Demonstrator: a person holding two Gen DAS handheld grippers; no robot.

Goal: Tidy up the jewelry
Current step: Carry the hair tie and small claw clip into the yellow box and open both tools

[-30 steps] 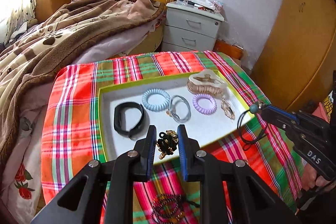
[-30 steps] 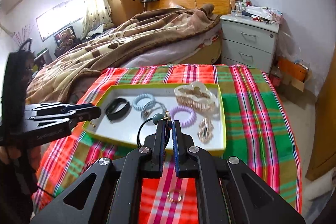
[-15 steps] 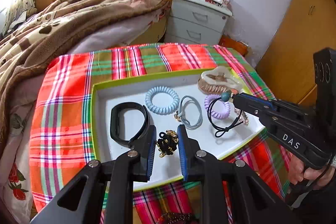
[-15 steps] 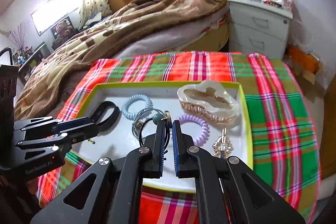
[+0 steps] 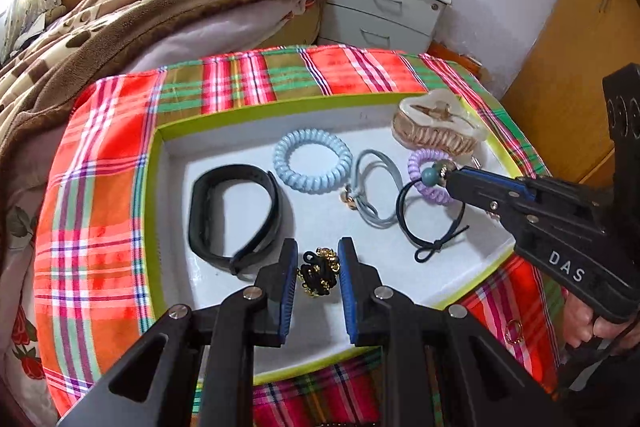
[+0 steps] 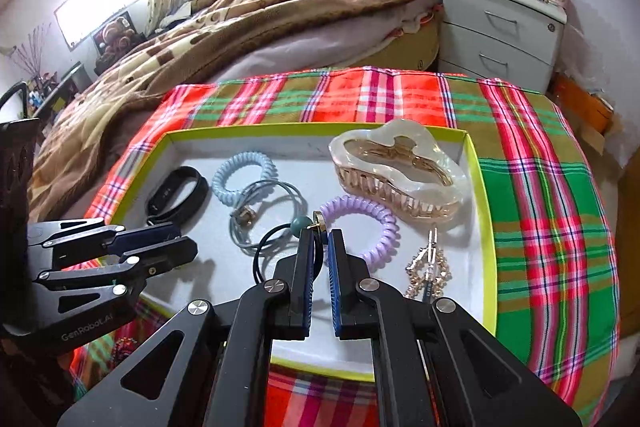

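Black hair tie [image 6: 276,247] with a teal bead hangs over the white tray [image 6: 478,187], pinched in the right gripper [image 6: 320,239]. The left gripper [image 5: 318,267] clamps a black-and-gold beaded piece [image 5: 319,273] low above the tray's near edge. Beside them lie a purple coil tie [image 6: 368,219] and a claw clip [image 6: 400,171].

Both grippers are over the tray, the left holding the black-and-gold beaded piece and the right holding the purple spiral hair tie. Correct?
Not quite: the right gripper holds the black elastic hair tie with a teal bead, as the right wrist view shows; the purple spiral hair tie lies in the tray.
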